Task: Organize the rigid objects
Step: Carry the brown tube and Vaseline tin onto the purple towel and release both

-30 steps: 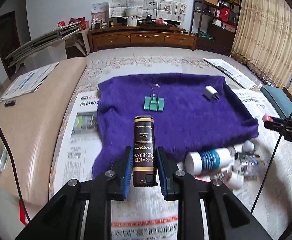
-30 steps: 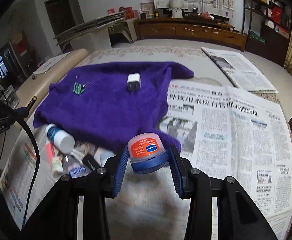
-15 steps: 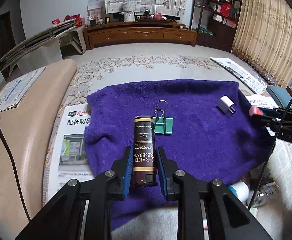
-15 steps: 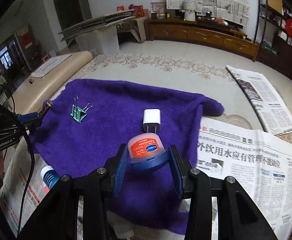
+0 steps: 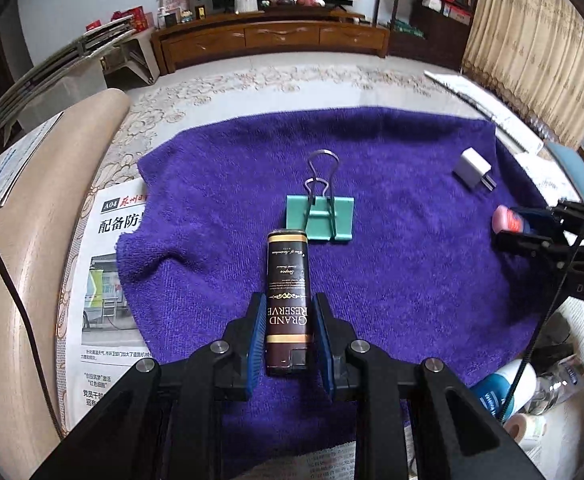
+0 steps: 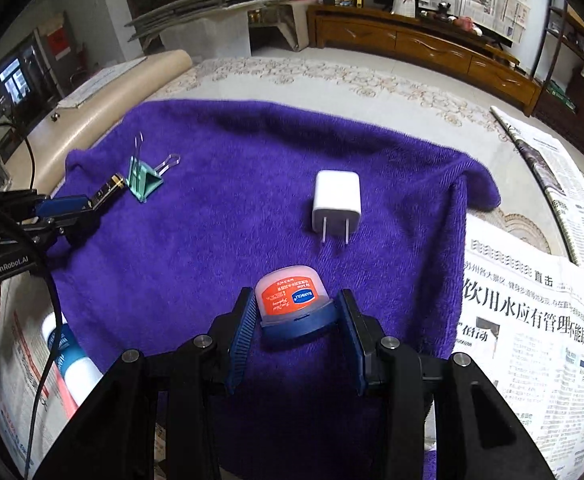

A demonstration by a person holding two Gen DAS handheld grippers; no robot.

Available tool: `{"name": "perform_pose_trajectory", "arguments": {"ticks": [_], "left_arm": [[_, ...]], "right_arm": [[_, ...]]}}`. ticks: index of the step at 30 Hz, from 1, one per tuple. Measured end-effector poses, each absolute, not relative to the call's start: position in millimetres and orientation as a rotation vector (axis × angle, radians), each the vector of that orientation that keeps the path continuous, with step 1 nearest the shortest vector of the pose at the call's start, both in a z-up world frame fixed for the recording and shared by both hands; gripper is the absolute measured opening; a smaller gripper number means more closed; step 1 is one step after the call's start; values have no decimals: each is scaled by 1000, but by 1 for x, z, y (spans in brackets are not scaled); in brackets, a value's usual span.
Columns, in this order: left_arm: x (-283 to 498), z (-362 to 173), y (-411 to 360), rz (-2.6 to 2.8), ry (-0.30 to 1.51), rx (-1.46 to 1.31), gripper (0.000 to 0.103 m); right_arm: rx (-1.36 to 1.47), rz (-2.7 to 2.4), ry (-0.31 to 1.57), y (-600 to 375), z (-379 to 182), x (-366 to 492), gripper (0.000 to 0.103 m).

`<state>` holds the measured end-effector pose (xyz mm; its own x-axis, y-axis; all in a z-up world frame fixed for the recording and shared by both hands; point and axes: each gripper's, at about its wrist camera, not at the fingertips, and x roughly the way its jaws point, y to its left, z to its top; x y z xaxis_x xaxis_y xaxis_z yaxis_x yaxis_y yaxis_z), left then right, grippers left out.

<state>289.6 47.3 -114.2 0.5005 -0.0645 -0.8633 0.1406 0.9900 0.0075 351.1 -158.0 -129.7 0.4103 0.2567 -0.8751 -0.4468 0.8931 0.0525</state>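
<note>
In the left wrist view, your left gripper [image 5: 287, 330] was clamped on the brown lighter [image 5: 287, 288], its long axis running straight ahead along the fingers, its tip just short of the green binder clip [image 5: 320, 217] on the purple towel [image 5: 412, 280].

In the right wrist view, your right gripper [image 6: 296, 322] gripped the small jar [image 6: 289, 295] above the towel, with the white charger [image 6: 336, 196] lying directly ahead, prongs toward you; bare towel on either side looked the safer place to set down.

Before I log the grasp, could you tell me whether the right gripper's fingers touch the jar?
Touching: the right wrist view shows both pads pressed against the jar.
</note>
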Motion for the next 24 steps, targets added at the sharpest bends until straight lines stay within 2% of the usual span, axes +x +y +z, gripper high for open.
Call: {"name": "perform_pose_trajectory", "arguments": {"ticks": [8,12,15,17,19,21,23,24], "left_arm": [[288,-117,44,-127,1058,126,25],[287,-116,44,-114,1063,148,31],[287,-115,47,-101,1079,143,39],[286,-114,49,-95,1083,135,48],[283,-111,53,-106,1074,100,50],[277,-104,54,-116,1049,75,57],[265,-93,54,-114,1006,62,79],[260,-88,53,-107,987,63,84]], "right_arm": [[-271,470,1046,-154,-130,345,41],[-285,491,1057,-156,-129,343,45],[-283,489,1068,-158,-129,340,52],[-269,481,1067,-160,-126,337,52],[-237,474,1054,-165,-120,333,53],[-194,458,1035,-170,-109,327,61],[-170,452,1003,-173,-96,318,68],[-160,441,988,-175,-88,311,81]]}}
